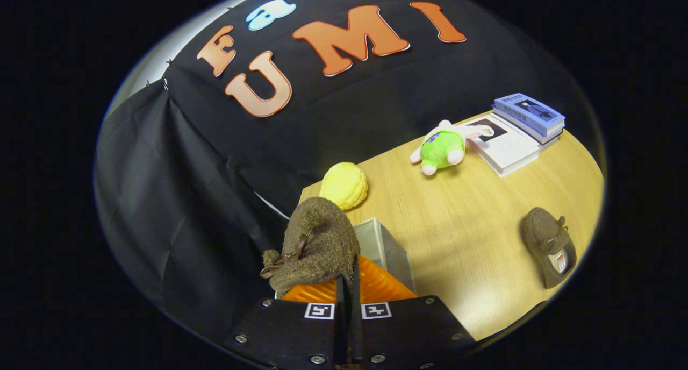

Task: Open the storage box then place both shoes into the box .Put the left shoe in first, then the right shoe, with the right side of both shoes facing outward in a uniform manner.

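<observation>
My gripper point(348, 297) is shut on the edge of a fuzzy brown shoe point(317, 243) with a small bow; the shoe sticks out just ahead of the fingers and is lifted off the table. Right beneath and beyond it is the storage box point(386, 249), with a pale translucent wall and an orange ribbed part point(379, 286) close under the fingers. Whether the box stands open I cannot tell. The second brown shoe point(549, 247) lies on the wooden table point(462, 241) far to the right of the box, sole down.
A yellow plush point(344, 185) sits just beyond the box near the table's back corner. Farther right lie a green and white soft toy point(443, 148) and a stack of books point(516, 133). Black cloth hangs left of the table.
</observation>
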Action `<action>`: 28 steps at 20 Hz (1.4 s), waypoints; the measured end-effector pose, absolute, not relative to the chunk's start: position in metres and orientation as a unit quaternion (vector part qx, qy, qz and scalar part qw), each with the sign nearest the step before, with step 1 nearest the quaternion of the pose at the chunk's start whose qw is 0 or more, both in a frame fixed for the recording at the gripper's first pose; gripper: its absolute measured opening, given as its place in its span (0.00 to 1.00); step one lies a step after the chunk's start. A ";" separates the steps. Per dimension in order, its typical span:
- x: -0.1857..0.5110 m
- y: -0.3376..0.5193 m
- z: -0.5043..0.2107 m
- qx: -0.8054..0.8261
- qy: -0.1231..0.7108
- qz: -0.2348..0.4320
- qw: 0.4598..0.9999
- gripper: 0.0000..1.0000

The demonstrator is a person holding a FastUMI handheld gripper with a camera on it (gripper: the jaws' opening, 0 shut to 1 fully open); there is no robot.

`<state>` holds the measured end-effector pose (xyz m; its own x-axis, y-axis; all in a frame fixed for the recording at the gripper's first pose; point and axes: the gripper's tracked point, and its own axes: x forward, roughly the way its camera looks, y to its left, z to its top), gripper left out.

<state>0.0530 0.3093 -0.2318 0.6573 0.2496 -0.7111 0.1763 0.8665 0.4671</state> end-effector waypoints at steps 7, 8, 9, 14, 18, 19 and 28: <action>0.043 0.352 -0.282 0.237 0.466 0.027 0.852 0.04; 0.045 0.356 -0.289 0.235 0.471 0.023 0.850 0.04; 0.045 0.360 -0.295 0.232 0.478 0.019 0.847 0.04; 0.035 0.381 -0.325 0.249 0.519 0.006 0.817 0.12; 0.021 0.402 -0.342 0.268 0.559 0.027 0.785 0.18; 0.013 0.405 -0.342 0.263 0.573 0.037 0.775 0.21; 0.015 0.357 -0.257 0.256 0.479 0.134 0.829 0.70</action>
<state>0.0155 0.3568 -0.2572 0.5046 0.4671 -0.7261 0.0234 0.8333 0.5524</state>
